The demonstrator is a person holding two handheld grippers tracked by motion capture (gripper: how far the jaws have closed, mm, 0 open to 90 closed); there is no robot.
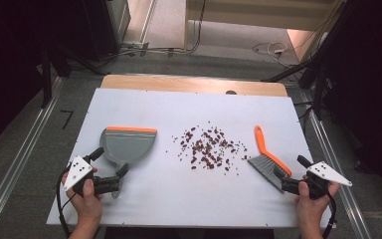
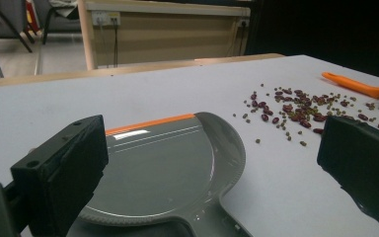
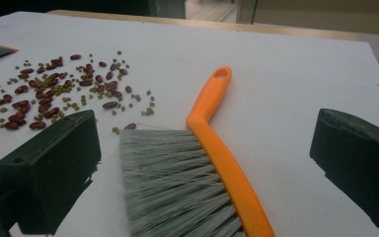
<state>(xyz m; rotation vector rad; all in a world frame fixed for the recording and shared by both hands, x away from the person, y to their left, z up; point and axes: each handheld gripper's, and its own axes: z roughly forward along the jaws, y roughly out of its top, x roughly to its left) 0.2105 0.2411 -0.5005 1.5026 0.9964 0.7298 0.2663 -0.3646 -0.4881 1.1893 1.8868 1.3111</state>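
Centrally, beans (image 1: 209, 148) are scattered on the table (image 1: 179, 199) — the dustpan (image 1: 126, 144) is flanked by the released left gripper (image 1: 109, 164), the brush (image 1: 268, 159) by the released right gripper (image 1: 288, 172).

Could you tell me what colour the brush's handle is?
Orange; the brush handle shows best in the right gripper view.

- A white board (image 1: 144, 204) covers the table, with a strip of bare wood (image 1: 194, 82) showing along the far edge.
- A grey dustpan (image 1: 128, 145) with an orange lip lies flat toward the left edge, its lip facing the far edge and its handle pointing to the near edge.
- A scatter of dark red beans and small green ones (image 1: 209, 147) is spread around the middle of the surface.
- A hand brush (image 1: 267, 158) with an orange handle and grey bristles lies toward the right edge, bristles nearer the near edge.
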